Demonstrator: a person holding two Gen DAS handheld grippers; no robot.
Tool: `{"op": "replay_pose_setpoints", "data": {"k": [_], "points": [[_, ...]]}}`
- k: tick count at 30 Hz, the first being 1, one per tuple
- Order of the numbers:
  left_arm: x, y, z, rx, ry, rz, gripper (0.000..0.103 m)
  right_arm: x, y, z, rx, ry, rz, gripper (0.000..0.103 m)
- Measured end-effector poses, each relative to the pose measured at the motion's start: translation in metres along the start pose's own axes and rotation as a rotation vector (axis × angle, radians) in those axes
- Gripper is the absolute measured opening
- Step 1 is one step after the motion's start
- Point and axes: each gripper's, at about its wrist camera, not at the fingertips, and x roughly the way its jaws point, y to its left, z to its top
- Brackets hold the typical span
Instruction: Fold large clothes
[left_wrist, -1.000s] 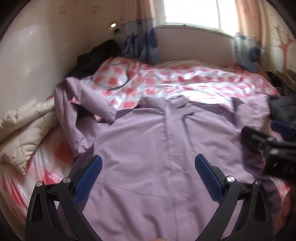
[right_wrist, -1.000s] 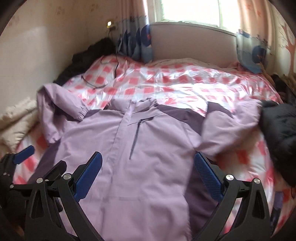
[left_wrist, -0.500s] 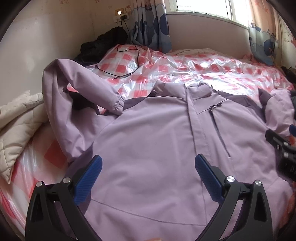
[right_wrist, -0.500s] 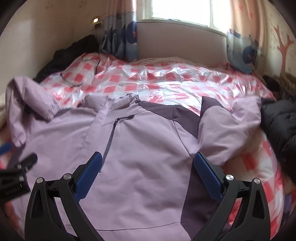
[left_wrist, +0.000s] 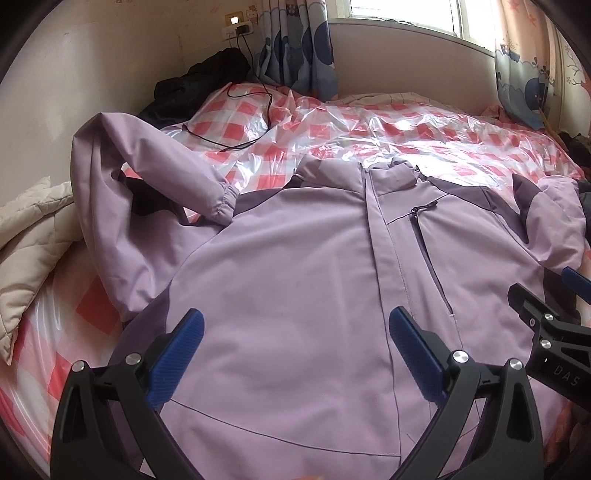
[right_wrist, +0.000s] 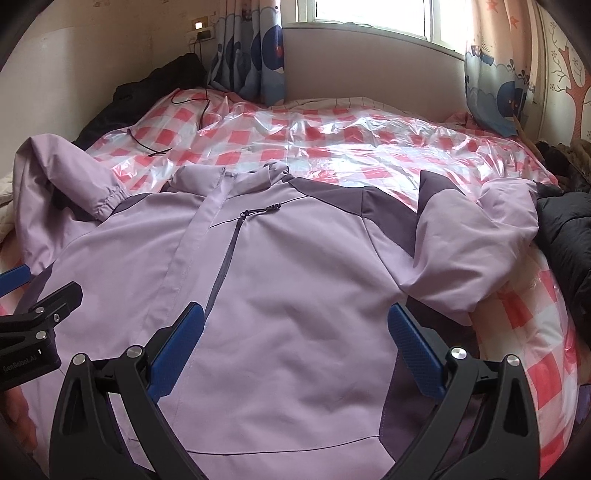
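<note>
Large lilac jacket with darker purple shoulder panels (left_wrist: 303, 280) spread front-up on the bed under a clear plastic sheet over red-and-white check (right_wrist: 332, 147), collar toward the window, hem nearest the cameras. Left gripper (left_wrist: 295, 343) hovering over the lower left front, jaws wide apart, nothing held. Right gripper (right_wrist: 295, 339) likewise spread wide and empty above the lower right front.

Judged step: settle the body flat, then bring the sleeves in. Best to start with the left sleeve (left_wrist: 155, 177), bunched up and doubled over itself beside the wall, cuff lying on the shoulder; pinch near the cuff, draw it out straight, then lay it across the chest. Same for the right sleeve (right_wrist: 476, 236), crumpled at the bed's edge. Grip a single layer with a shallow bite, so the slick shell does not slip and the plastic beneath is not caught too.

Around: cream quilted blanket (left_wrist: 26, 236) just beside the left sleeve; black padded garment (right_wrist: 565, 229) touching the right sleeve's end; thin black cable (left_wrist: 243, 122) on the plastic beyond the collar, well apart; dark clothing heap (left_wrist: 195, 85) in the far corner. Blanket and black garment likely to snag as the sleeves are drawn out.
</note>
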Motion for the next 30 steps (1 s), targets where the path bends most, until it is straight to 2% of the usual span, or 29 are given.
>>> {"op": "replay_pose_setpoints", "data": {"k": [14,18,20,23,25,27,28,30], "points": [[-0.002,0.002,-0.001,-0.018,0.010,0.002,0.096,-0.003,0.005,0.000,-0.012,-0.024,0.003,0.096],[0.006,-0.002,-0.003,0.006,0.046,-0.028,0.096,-0.010,0.001,0.005,0.008,-0.051,0.031,0.096],[0.012,-0.005,-0.002,0.002,0.075,-0.088,0.096,-0.019,-0.010,0.013,0.041,-0.074,0.065,0.096],[0.017,-0.006,0.001,-0.022,0.099,-0.181,0.096,-0.048,-0.044,0.030,0.100,-0.161,0.046,0.096],[0.020,-0.006,0.002,-0.043,0.108,-0.210,0.096,-0.062,-0.083,0.047,0.135,-0.202,-0.037,0.096],[0.023,-0.005,0.003,-0.054,0.112,-0.223,0.096,-0.061,-0.135,0.069,0.189,-0.169,-0.120,0.096],[0.025,-0.005,0.004,-0.058,0.115,-0.227,0.096,-0.055,-0.161,0.077,0.222,-0.134,-0.128,0.096],[0.029,-0.003,0.004,-0.074,0.122,-0.228,0.096,-0.036,-0.218,0.086,0.346,-0.060,-0.087,0.096]]}}
